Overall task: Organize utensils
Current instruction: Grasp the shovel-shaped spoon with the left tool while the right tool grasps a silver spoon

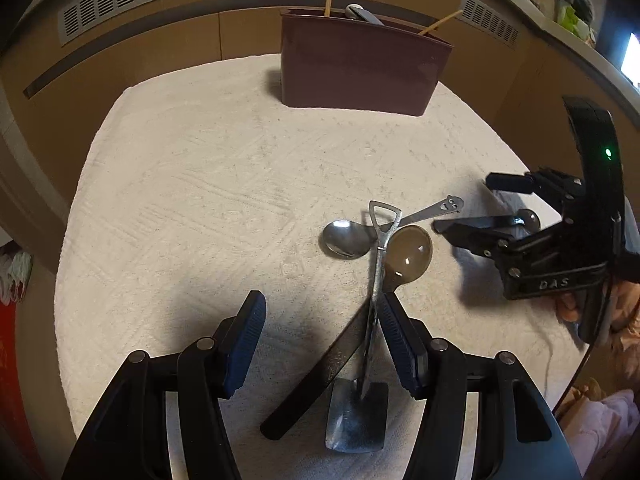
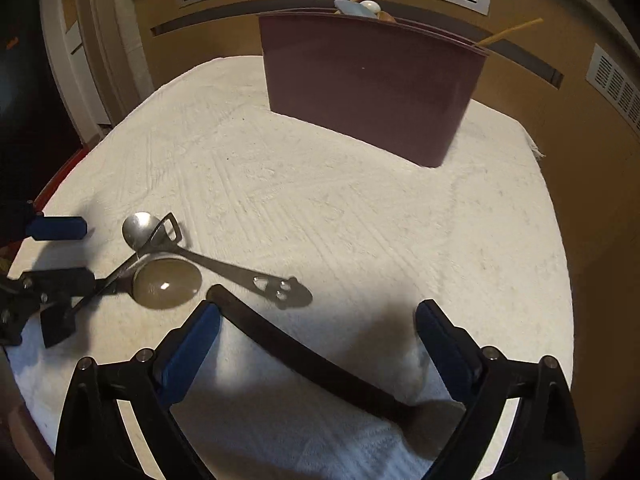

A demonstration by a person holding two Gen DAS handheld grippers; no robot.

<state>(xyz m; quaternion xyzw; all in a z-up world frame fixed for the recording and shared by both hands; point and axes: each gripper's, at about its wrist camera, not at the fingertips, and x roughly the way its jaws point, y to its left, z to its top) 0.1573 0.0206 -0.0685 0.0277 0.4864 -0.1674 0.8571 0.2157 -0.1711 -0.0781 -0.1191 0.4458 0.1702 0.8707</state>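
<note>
Your left gripper (image 1: 320, 336) is wide open, and the shovel-shaped spoon (image 1: 370, 320) lies between its fingers, close to the right one. Your right gripper (image 2: 318, 340) is wide open too, with the dark-handled utensil (image 2: 304, 356) lying on the white towel (image 2: 360, 216) between its fingers. The brown holder (image 1: 356, 68) stands far back on the towel.

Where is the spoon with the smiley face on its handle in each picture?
Left wrist view: the smiley spoon lies right of centre, bowl to the left, smiley end pointing right toward the right tool.
Right wrist view: the same spoon lies at lower left, smiley end pointing right.
Shared landmark: the brown utensil box at the far edge of the white towel.
</note>
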